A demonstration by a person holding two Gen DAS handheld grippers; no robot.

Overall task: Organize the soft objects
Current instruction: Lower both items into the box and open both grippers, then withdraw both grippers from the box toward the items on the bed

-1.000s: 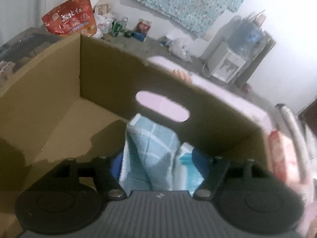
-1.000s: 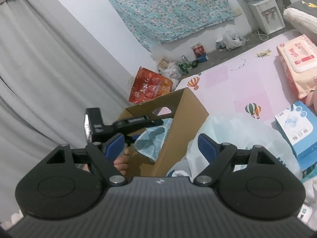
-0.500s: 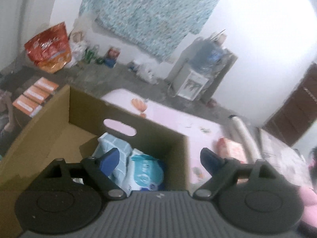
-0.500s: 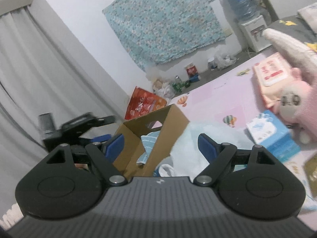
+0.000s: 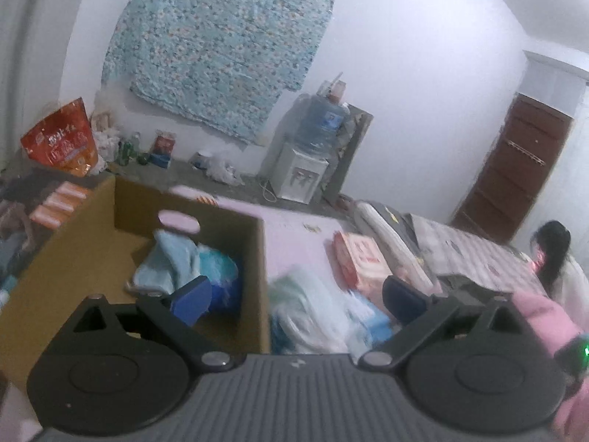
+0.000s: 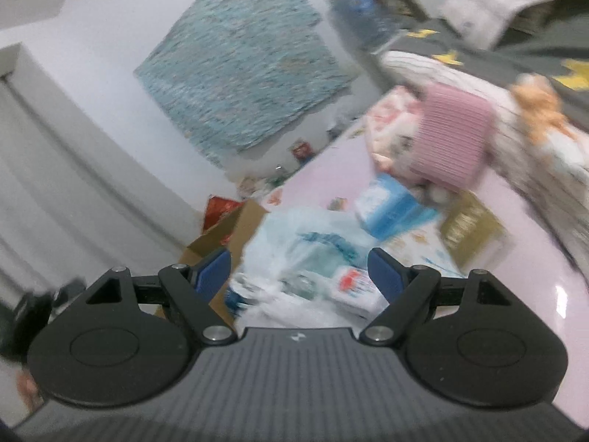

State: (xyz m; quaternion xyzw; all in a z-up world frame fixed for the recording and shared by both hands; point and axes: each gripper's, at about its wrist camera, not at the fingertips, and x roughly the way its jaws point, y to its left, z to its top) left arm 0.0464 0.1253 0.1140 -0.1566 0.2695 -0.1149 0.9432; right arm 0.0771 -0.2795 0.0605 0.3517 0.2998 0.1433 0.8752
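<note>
Your landmark is the cardboard box (image 5: 92,258) on the pink mat (image 5: 294,235): inside it, against the wall with the handle slot, lie a light-blue towel (image 5: 169,261) and a blue soft pack (image 5: 221,272), while a white plastic bag (image 6: 294,243) of soft goods sits just outside its right wall. Your left gripper (image 5: 294,298) hangs above that right wall, jaws opening with nothing between them. Your right gripper (image 6: 300,272) is spread wide and empty over the bag, beside the box.
</note>
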